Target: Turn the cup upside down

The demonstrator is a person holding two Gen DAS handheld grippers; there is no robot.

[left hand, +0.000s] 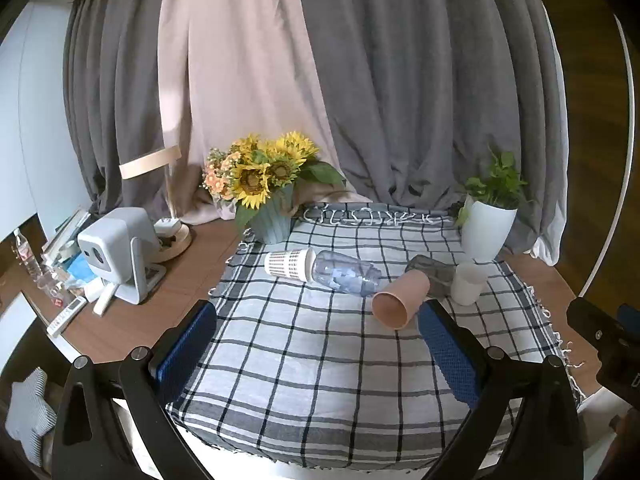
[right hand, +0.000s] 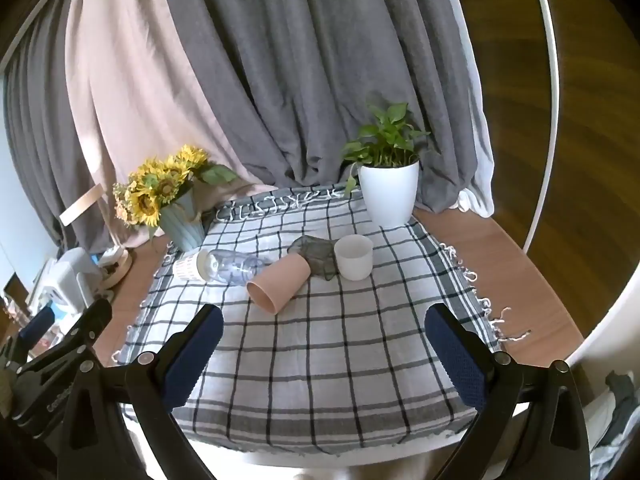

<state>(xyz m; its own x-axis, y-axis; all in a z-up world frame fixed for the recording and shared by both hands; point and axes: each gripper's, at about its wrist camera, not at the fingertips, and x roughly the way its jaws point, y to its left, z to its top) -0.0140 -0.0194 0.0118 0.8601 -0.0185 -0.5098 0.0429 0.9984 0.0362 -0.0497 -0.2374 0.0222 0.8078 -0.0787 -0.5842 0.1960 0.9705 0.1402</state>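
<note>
A pink cup point(left hand: 400, 298) point(right hand: 279, 283) lies on its side on the checked cloth, mouth facing me. A white cup point(left hand: 468, 283) point(right hand: 353, 257) stands upright to its right, mouth up. A crumpled grey mesh object point(left hand: 434, 272) point(right hand: 316, 254) lies between them. My left gripper point(left hand: 316, 312) is open and empty, near the cloth's front, its right finger close to the pink cup. My right gripper point(right hand: 324, 314) is open and empty, short of the cups.
A clear bottle with a white perforated cap point(left hand: 320, 268) point(right hand: 224, 266) lies left of the pink cup. A sunflower pot point(left hand: 272, 216) point(right hand: 184, 220) and a white plant pot point(left hand: 486, 228) point(right hand: 388, 192) stand at the back. A white device point(left hand: 116, 248) and clutter sit left.
</note>
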